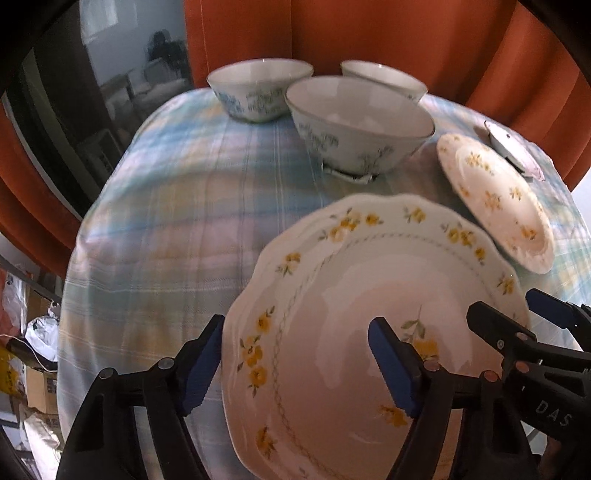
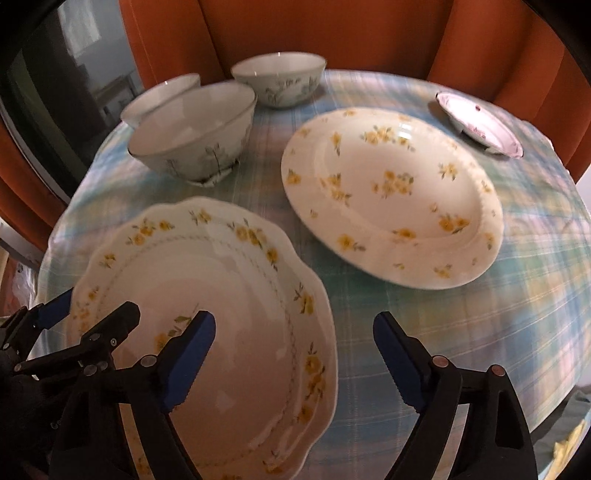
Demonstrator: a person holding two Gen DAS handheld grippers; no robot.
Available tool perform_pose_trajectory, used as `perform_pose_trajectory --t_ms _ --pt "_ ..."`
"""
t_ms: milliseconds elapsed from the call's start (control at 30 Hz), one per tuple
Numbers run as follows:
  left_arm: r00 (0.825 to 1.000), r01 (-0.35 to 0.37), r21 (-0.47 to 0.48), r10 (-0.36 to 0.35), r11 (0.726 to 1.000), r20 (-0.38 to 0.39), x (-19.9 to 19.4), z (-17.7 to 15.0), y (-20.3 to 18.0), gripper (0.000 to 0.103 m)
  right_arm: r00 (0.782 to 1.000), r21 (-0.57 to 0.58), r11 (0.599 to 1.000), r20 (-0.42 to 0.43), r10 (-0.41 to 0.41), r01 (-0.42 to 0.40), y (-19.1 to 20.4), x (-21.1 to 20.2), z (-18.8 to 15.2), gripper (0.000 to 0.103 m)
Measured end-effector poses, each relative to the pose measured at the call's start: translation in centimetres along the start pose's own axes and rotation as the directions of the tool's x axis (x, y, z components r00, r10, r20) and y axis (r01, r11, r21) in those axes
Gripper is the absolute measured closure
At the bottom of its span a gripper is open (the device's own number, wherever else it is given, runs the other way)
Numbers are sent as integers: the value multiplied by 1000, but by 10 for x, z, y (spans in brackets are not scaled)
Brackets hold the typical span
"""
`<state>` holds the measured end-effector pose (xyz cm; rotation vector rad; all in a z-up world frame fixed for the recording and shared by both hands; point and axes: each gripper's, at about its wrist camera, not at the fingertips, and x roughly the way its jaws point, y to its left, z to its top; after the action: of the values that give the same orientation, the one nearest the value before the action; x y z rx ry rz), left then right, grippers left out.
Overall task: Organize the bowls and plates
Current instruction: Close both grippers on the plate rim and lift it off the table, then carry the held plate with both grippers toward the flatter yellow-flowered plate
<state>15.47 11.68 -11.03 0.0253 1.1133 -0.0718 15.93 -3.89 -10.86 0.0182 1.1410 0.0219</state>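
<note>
Two grippers are ours, one in each hand, and both point down at a round table with a checked cloth [image 2: 480, 332] in blue, green and yellow.

We see the left gripper [image 1: 295, 363] with its blue pads wide apart. One pad sits outside the left edge of the wavy plate [image 1: 351, 295] and the other pad is over the inside of it. We cannot tell if the pads touch the plate. They do not pinch it.

We see the right gripper [image 2: 293, 360] with its pads wide apart too. The right edge of the wavy plate [image 2: 221, 295] lies between them. One pad is over the plate and the other is over the cloth. Nothing is squeezed.

Each gripper also shows up at the side of the other one's view.

The wavy plate has yellow flowers on its rim and lies flat at the near side of the table. Just behind it to the right is the oval plate [image 2: 391, 195], also with yellow flowers. Far off at the right edge is a small pink-flowered plate [image 2: 480, 122].

Three bowls with blue-green leaves stand close together at the back: the near bowl [image 2: 192, 133], the left bowl [image 2: 159, 96] and the back bowl [image 2: 279, 79]. An orange curtain [image 2: 332, 33] hangs behind the table.
</note>
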Motion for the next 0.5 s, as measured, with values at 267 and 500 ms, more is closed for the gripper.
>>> perform_pose_trajectory --t_ms 267,500 --pt "999 11 23 -10 1000 -46 5 4 5 30 997 2 1000 -77 -7 7 10 20 -1 31" --pt "996 46 48 -42 998 -80 8 7 6 30 995 19 999 -95 -24 26 15 21 1 34"
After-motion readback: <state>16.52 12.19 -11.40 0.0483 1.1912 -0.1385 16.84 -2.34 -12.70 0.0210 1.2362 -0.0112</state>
